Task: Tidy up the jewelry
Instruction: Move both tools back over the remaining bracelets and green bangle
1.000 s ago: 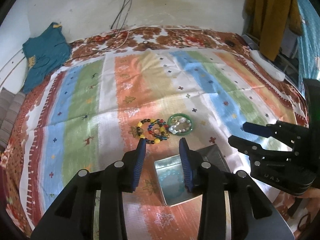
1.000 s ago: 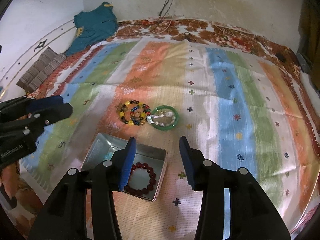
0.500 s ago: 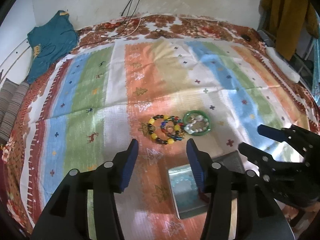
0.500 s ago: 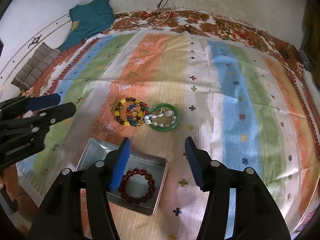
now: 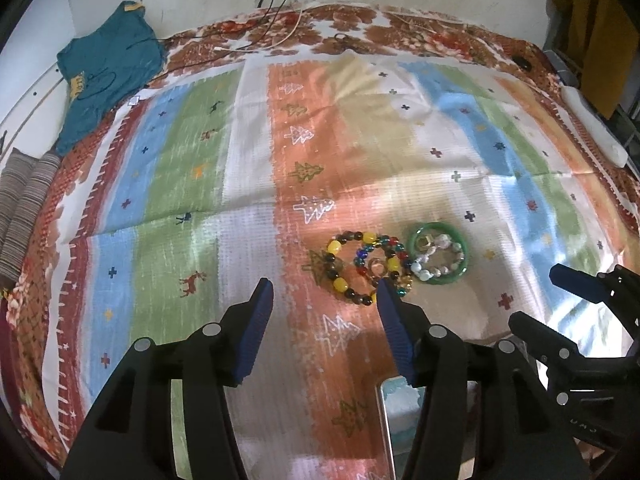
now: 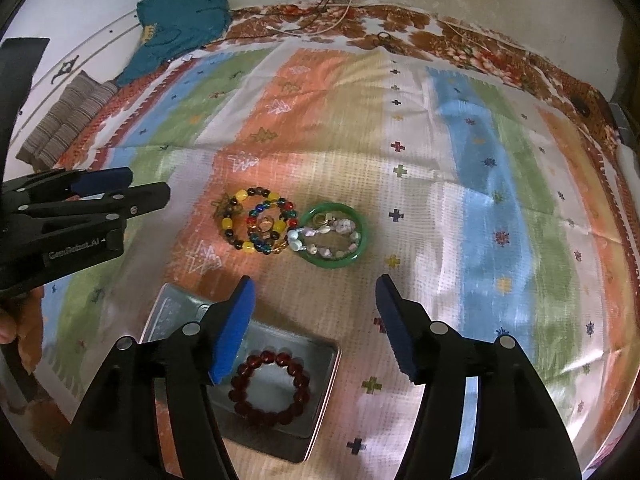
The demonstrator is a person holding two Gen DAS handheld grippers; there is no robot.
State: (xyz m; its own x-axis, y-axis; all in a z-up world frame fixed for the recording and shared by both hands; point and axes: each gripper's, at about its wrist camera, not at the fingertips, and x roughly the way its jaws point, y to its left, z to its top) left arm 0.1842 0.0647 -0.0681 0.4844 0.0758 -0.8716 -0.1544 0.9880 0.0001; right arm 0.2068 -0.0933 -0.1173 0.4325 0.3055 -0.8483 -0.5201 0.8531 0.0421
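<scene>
The left tongs (image 5: 326, 296) stand released over a bed spread (image 5: 248, 184) with orange, green, blue and white stripes, their jaws having just been opening with nothing between them; bare cloth lies ahead and to their left as far as the spread's red patterned border. The right tongs (image 6: 314, 294) are likewise released, their jaws also having just been opening, empty, with a wide run of bare striped cloth to their right out to the spread's edge. Seen from the right tongs, the side of the left tongs bears white lettering that reads roughly "GenRobot.AI". Just ahead of the right tongs, and just ahead and right of the left ones, lies the loose jewelry: a bead bracelet (image 6: 252, 220) of yellow and dark beads, overlapped by a smaller bracelet (image 6: 274, 226) of blue, red and green glassy beads, and touching that a green bangle (image 6: 335, 235) with a string of pale beads (image 6: 324, 240) lying across it. Below the left jaw of the right tongs sits an open metal tin (image 6: 320, 384), and in it a dark red bead bracelet (image 6: 270, 388) lies flat; the tin's nearer left part is hidden by the jaw. A teal garment (image 5: 106, 68) lies at the far left corner, and cables (image 5: 276, 4) hang down the wall beyond.
</scene>
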